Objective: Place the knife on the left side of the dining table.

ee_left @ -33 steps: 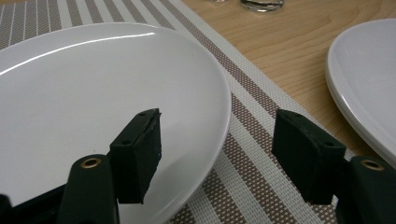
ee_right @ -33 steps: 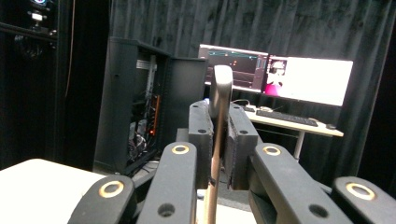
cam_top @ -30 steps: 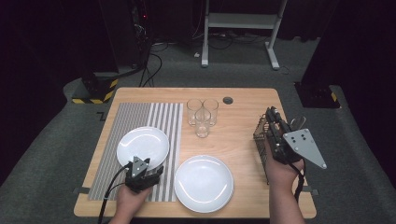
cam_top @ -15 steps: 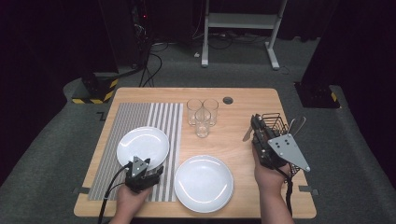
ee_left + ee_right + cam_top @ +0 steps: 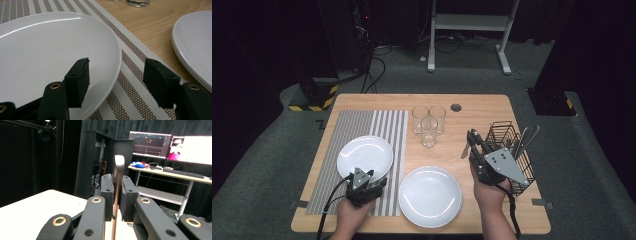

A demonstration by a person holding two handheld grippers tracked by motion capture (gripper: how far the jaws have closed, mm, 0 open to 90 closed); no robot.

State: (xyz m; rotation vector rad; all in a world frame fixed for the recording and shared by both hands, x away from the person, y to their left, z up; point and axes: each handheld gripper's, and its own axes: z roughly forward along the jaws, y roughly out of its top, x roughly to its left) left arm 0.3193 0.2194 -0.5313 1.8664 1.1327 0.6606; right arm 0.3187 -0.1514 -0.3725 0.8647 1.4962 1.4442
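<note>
Right gripper (image 5: pixel 471 141): jaws clenched on a thin silver metal utensil (image 5: pixel 117 182), most likely a table knife, standing upright between the pads in the right gripper view, rounded end above the jaw tips. In the high view, same utensil (image 5: pixel 465 150) seen as a pale sliver at the gripper's front, above bare wood. Gripper body with grey three-cornered plate (image 5: pixel 504 166) held in the right hand (image 5: pixel 487 192), just left of a black wire cutlery caddy (image 5: pixel 504 131) at the table's right edge. More silver cutlery handles (image 5: pixel 526 137) leaning out of the caddy.

Left gripper (image 5: pixel 116 75): jaws released and spread, having just been closing a little; near rim of a round white plate (image 5: pixel 50 45) between them, pads not pressing on it. One pad over the plate's surface, the other over the striped mat. In the high view, left gripper (image 5: pixel 368 187) at the near rim of that plate (image 5: pixel 364 157), held in the left hand (image 5: pixel 352 212).

Plate lying on a grey-and-white striped woven placemat (image 5: pixel 362 125) on the left half of the light wooden table (image 5: pixel 472 107). Second round white plate (image 5: pixel 430 196) on bare wood, near the table's front edge, just right of the mat. Three clear drinking glasses (image 5: pixel 428 122) clustered at centre, well apart from both grippers.
</note>
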